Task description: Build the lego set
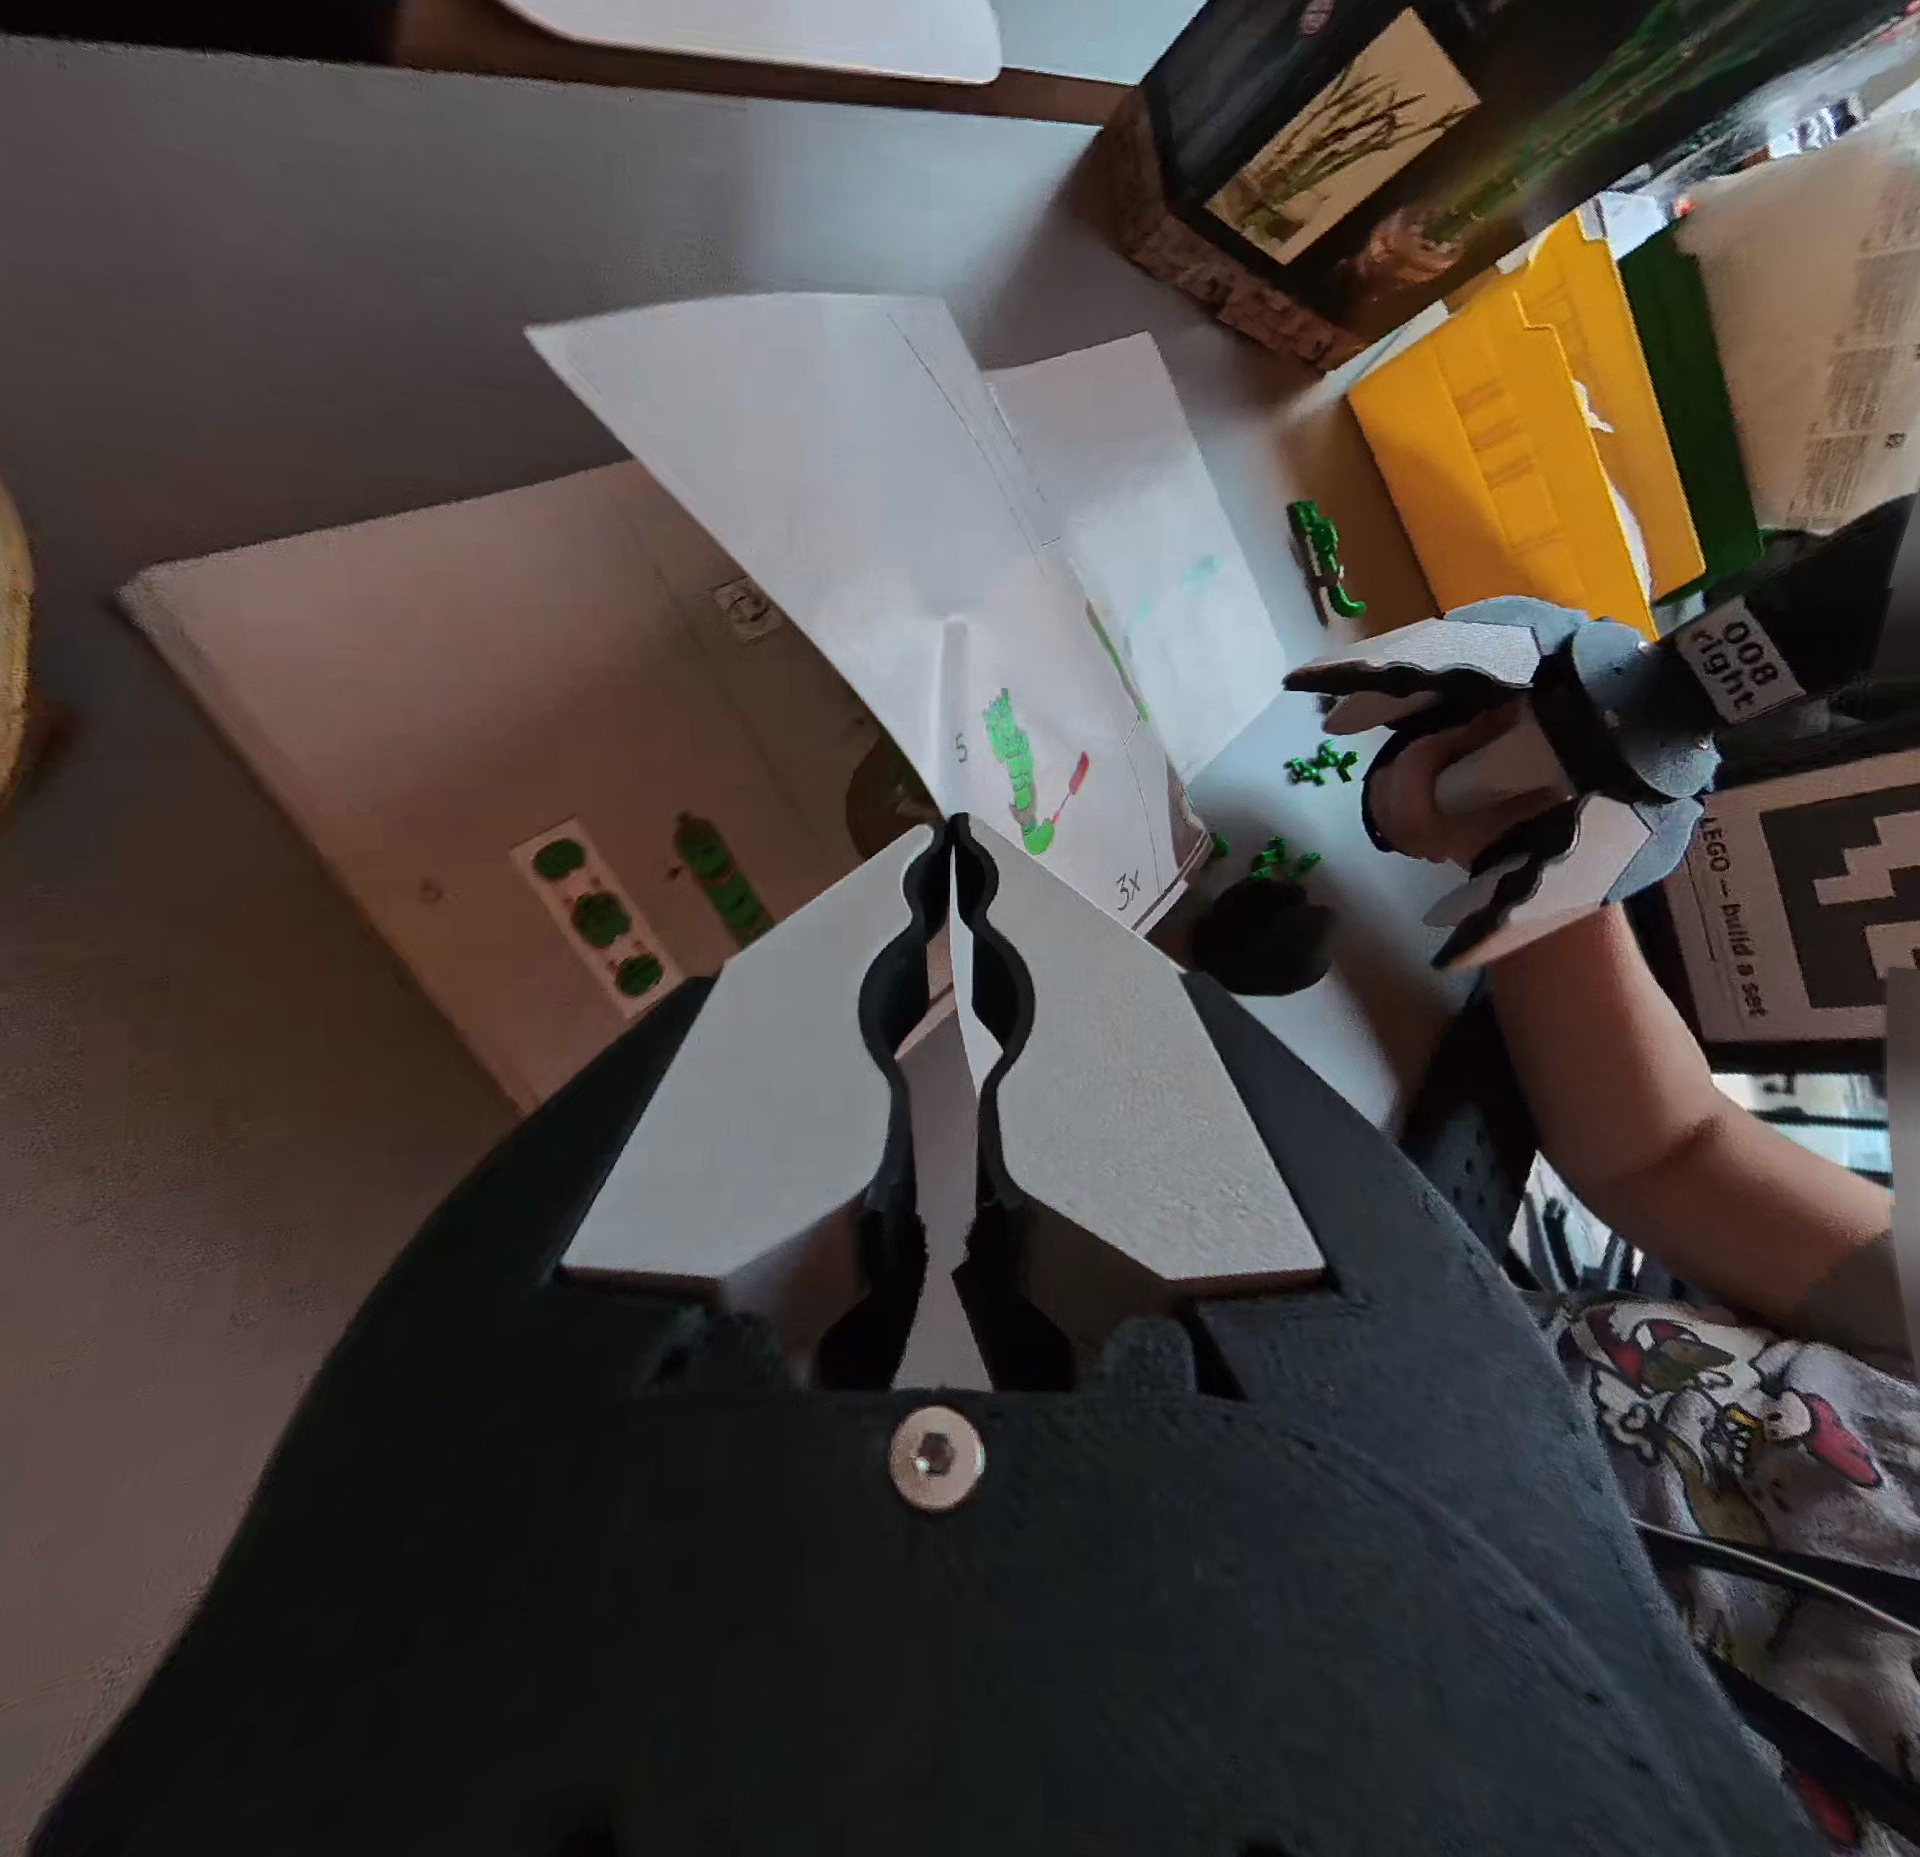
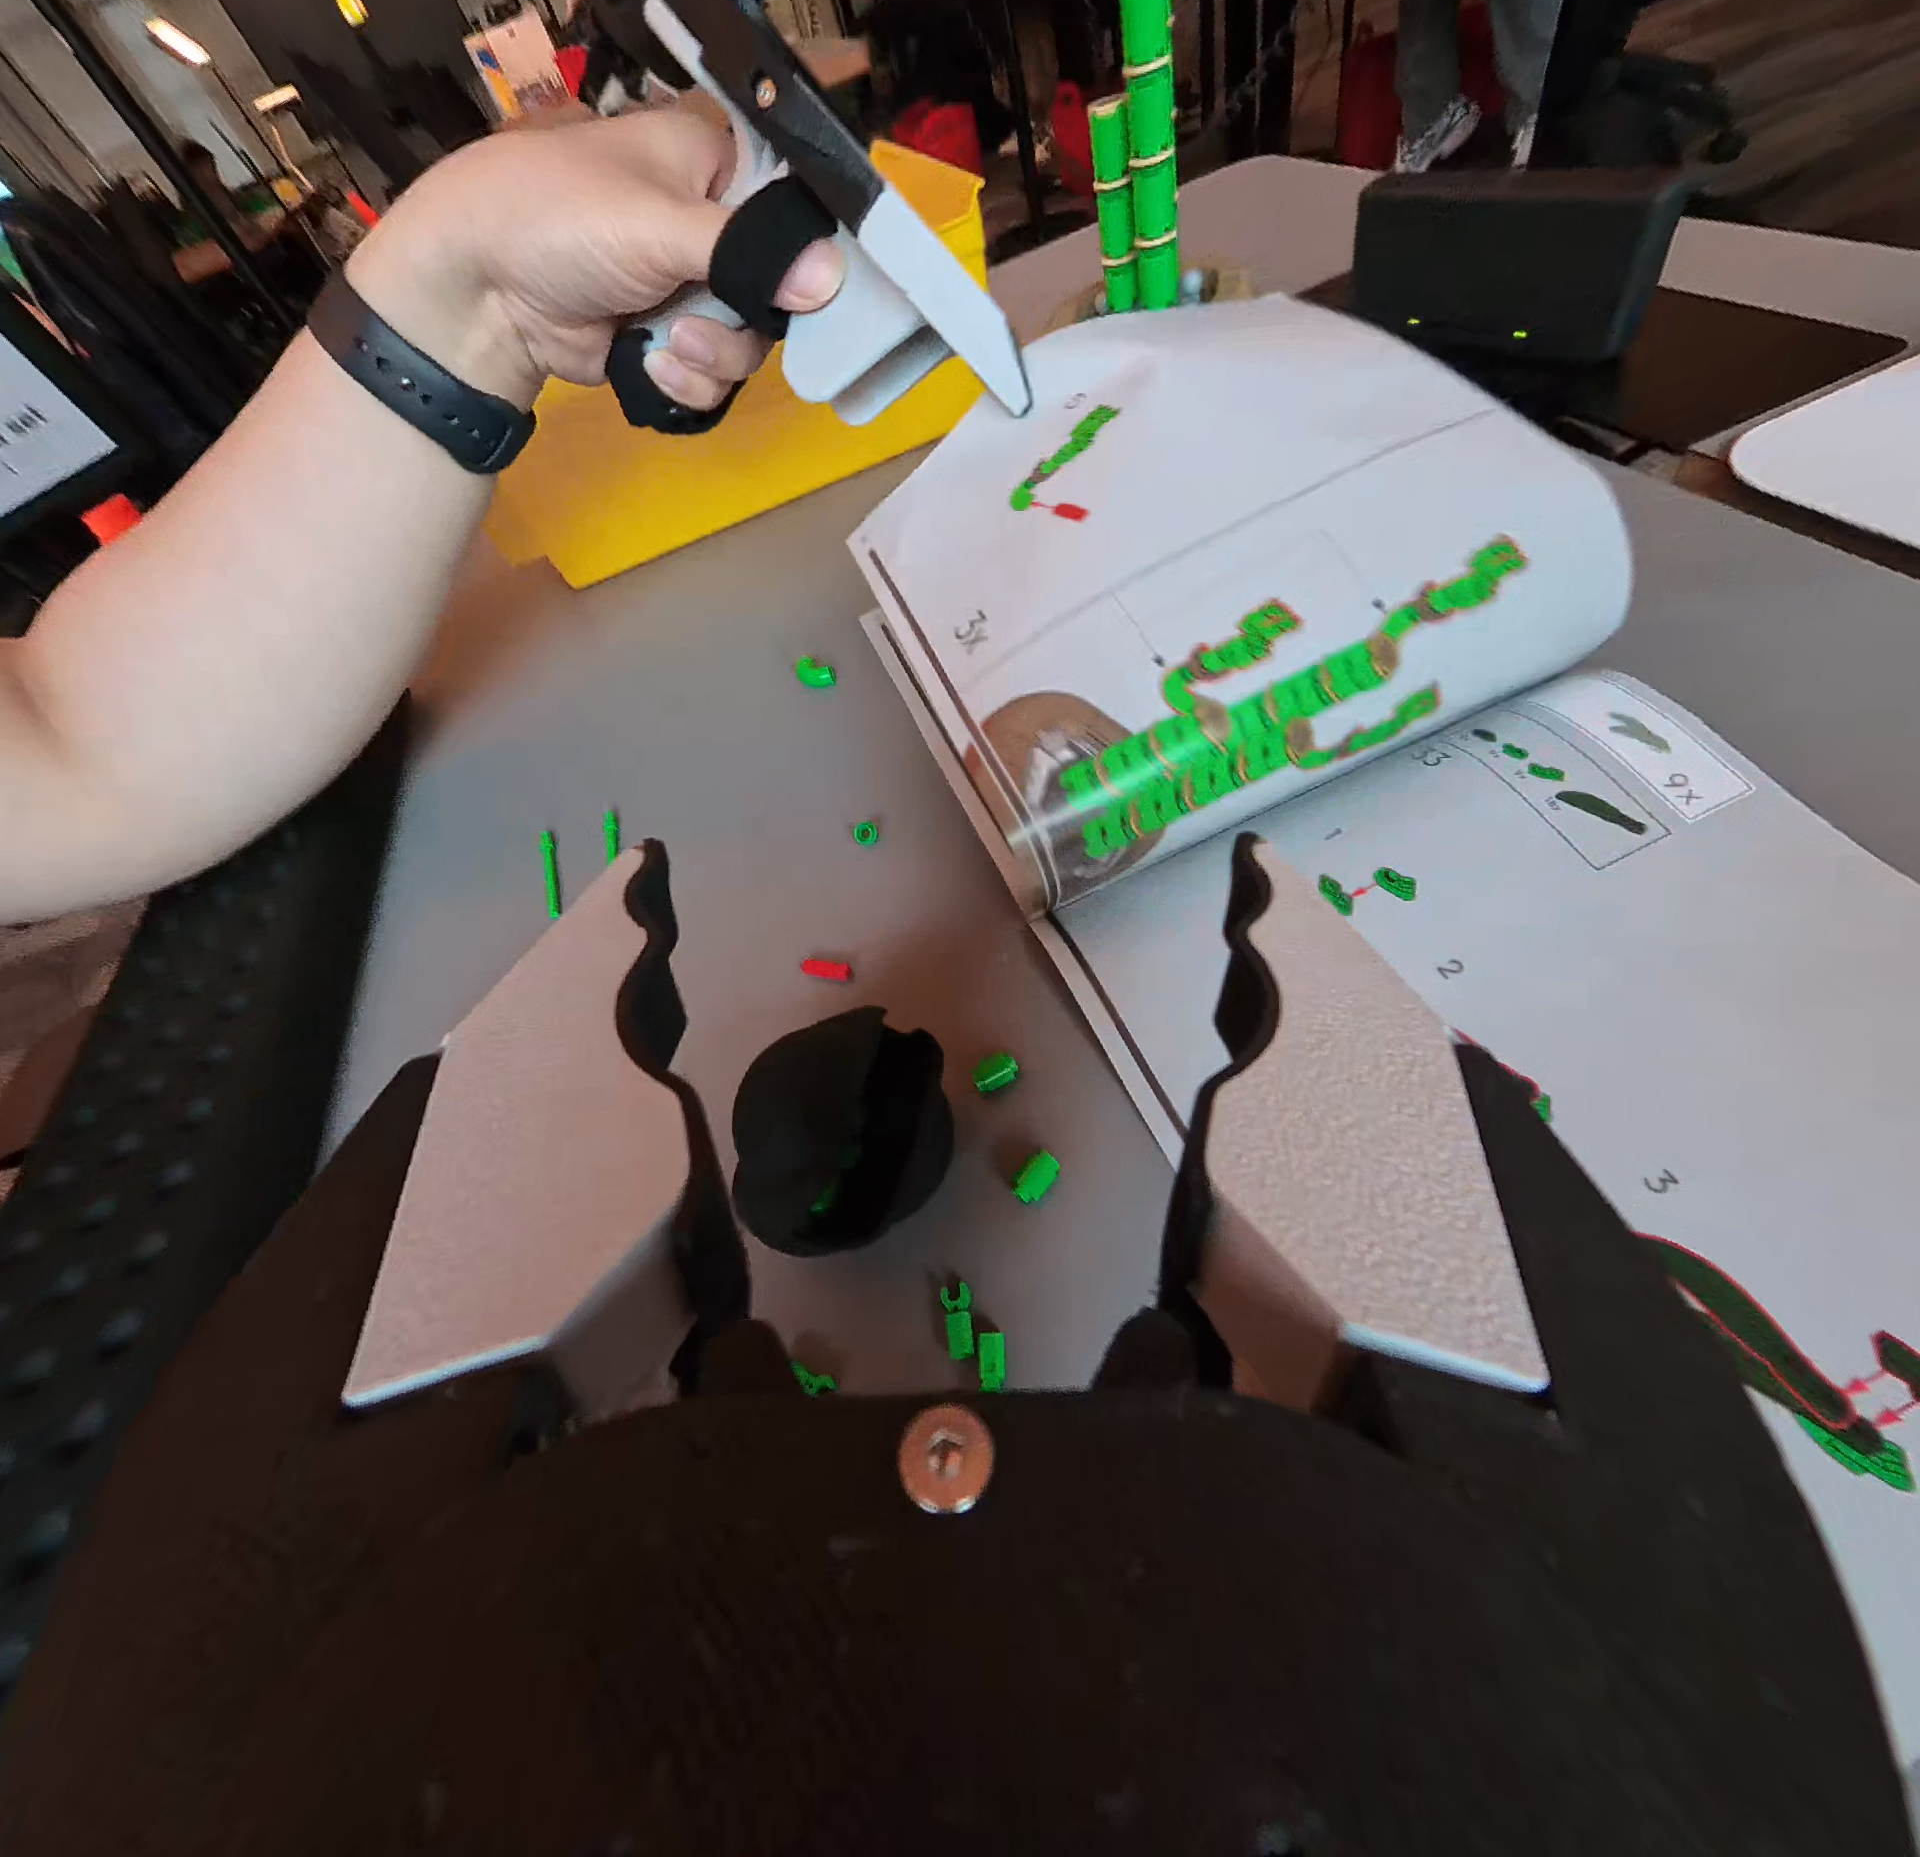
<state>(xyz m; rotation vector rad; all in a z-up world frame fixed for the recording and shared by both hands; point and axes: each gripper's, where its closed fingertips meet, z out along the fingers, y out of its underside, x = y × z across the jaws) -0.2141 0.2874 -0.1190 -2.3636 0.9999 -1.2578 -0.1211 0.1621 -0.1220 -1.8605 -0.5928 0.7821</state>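
Left tongs (image 1: 954, 831) pinching manual page (image 1: 831, 477)

Between the right gripper's (image 2: 951, 857) spread fingers: bare table at twelve o'clock; black round piece (image 2: 842, 1142) obstructs centre; booklet (image 2: 1558, 1028) crowds two o'clock.

Grey table (image 2: 665, 727) carries instruction booklet (image 2: 1558, 1028), yellow bin (image 2: 665, 498), scattered green pieces (image 2: 1034, 1175).

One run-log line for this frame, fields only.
phase: turning manual page | left gripper: shut on booklet page | right gripper: open, empty, above loose green pieces | bamboo model: upright behind booklet
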